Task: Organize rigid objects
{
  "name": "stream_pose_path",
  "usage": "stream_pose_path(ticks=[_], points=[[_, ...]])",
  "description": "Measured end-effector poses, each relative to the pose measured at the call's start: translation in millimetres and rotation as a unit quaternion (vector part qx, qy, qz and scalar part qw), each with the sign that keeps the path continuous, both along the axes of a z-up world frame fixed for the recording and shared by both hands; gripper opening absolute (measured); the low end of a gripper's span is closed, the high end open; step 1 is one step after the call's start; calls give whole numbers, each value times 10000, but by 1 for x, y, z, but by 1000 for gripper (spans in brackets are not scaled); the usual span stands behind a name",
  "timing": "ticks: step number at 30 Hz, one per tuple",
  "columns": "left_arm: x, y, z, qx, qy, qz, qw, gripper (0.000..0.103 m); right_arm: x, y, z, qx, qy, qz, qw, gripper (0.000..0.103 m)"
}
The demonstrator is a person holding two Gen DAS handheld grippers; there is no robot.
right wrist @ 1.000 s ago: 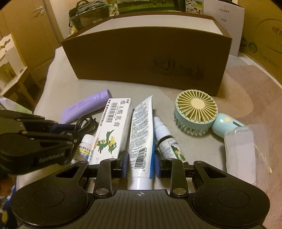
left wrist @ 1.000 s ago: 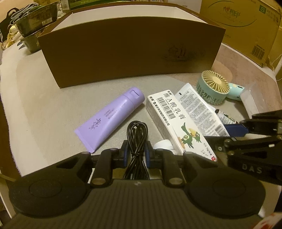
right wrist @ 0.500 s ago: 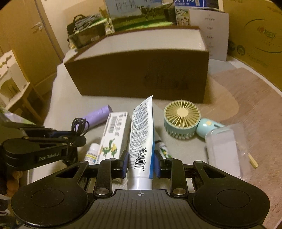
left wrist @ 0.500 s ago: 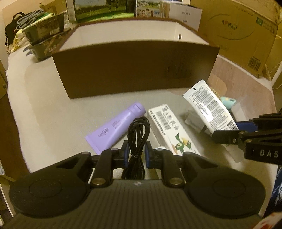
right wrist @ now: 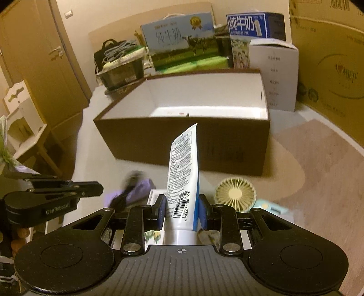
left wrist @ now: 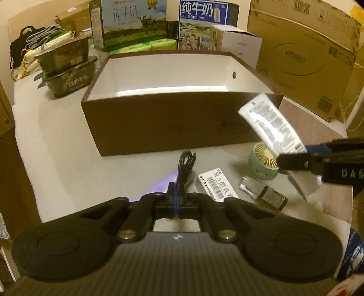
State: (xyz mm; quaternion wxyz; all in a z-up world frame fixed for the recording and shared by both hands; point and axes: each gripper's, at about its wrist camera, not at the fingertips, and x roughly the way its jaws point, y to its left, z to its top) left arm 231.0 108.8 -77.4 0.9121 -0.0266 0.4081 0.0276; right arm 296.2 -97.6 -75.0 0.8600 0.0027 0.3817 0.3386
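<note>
My left gripper [left wrist: 178,195] is shut on a coiled black cable [left wrist: 185,167] and holds it above the table, in front of the open brown box [left wrist: 173,123] with a white inside. My right gripper [right wrist: 182,210] is shut on a white tube [right wrist: 183,173] with a barcode, lifted and pointing at the box [right wrist: 227,145]. The tube [left wrist: 271,123] and right gripper [left wrist: 318,157] also show at the right of the left wrist view. A purple tube [right wrist: 141,189], a white medicine carton [left wrist: 216,184], a small dropper bottle [left wrist: 270,198] and a mint hand fan [right wrist: 235,193] lie on the table.
Milk cartons [left wrist: 134,20], a white box [right wrist: 275,72], dark food trays [left wrist: 66,66] and a large cardboard box [left wrist: 307,52] stand behind and beside the brown box. The table's left edge [left wrist: 25,148] drops off near a wooden door and a small white shelf [right wrist: 20,118].
Both grippers have risen and moved toward the box with the cable and the white tube. The box's white inside has come into view.
</note>
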Motion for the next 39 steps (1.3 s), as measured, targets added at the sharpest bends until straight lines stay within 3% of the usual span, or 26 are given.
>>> stream_pose_path(ticks=[2, 9, 12, 19, 28, 39], points=[[0, -1, -7, 29, 90, -75, 9999, 10, 0, -1, -1, 14, 13, -30, 10000, 30], [5, -7, -28, 19, 319, -243, 9992, 14, 3, -9, -16, -13, 324, -153, 9994, 30], [12, -10, -34, -26, 377, -319, 9988, 20, 4, -12, -21, -26, 404, -203, 9990, 30], [36, -15, -50, 45, 560, -571, 9968, 21, 9, -15, -27, -61, 482, -289, 9984, 30], [58, -29, -71, 469, 815, -803, 9923, 20, 14, -16, -33, -99, 546, -390, 9977, 30], [50, -19, -60, 387, 615, -695, 9949, 17, 11, -17, -31, -90, 518, -410, 9978, 30]])
